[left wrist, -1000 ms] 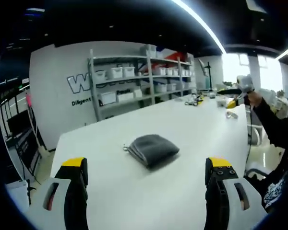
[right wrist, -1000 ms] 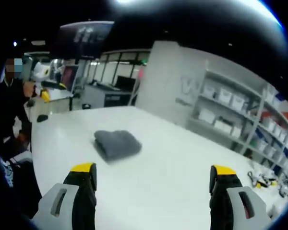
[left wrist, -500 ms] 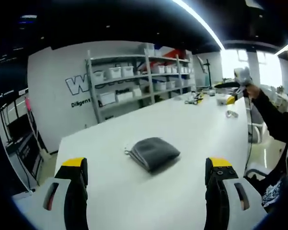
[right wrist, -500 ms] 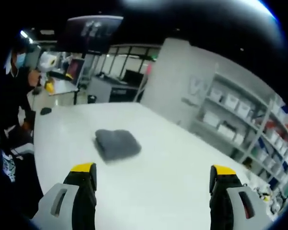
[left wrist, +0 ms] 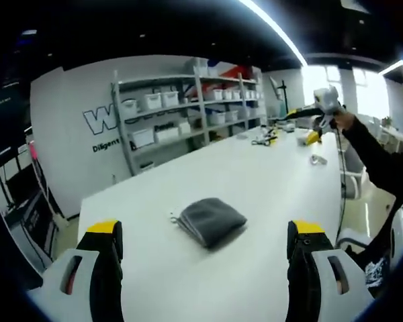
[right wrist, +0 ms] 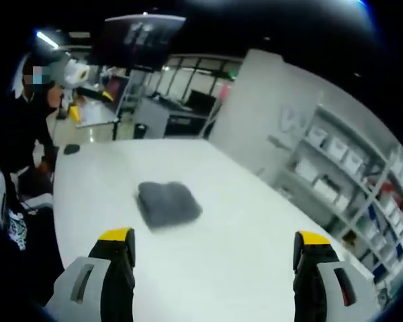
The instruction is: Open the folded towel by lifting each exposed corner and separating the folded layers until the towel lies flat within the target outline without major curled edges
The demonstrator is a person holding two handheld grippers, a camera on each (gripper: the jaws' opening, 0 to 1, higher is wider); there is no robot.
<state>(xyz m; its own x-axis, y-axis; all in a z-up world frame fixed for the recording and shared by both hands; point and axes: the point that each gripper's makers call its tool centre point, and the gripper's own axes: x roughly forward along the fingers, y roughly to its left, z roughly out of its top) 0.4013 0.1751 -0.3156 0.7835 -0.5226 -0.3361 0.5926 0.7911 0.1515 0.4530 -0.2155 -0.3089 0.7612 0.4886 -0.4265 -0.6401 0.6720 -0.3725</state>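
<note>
A dark grey folded towel (left wrist: 211, 221) lies on the white table (left wrist: 269, 174), with a small loop tag at its left edge. In the left gripper view my left gripper (left wrist: 205, 235) is open, its yellow-tipped jaws wide apart, hovering short of the towel. The right gripper view has the same towel (right wrist: 168, 202) left of centre on the table (right wrist: 242, 228). My right gripper (right wrist: 215, 240) is open too, held above the table and away from the towel. In the left gripper view the right gripper (left wrist: 317, 111) is raised high at the far right in the person's hand.
Grey shelving (left wrist: 188, 114) with white bins stands along the back wall. Small tools (left wrist: 263, 139) lie at the table's far end. The person's dark sleeve (left wrist: 376, 161) reaches in on the right. A desk with monitors (right wrist: 121, 94) stands beyond the table.
Both views have shifted a little as the hands moved; the towel has not moved. The right gripper in the left gripper view has risen slightly.
</note>
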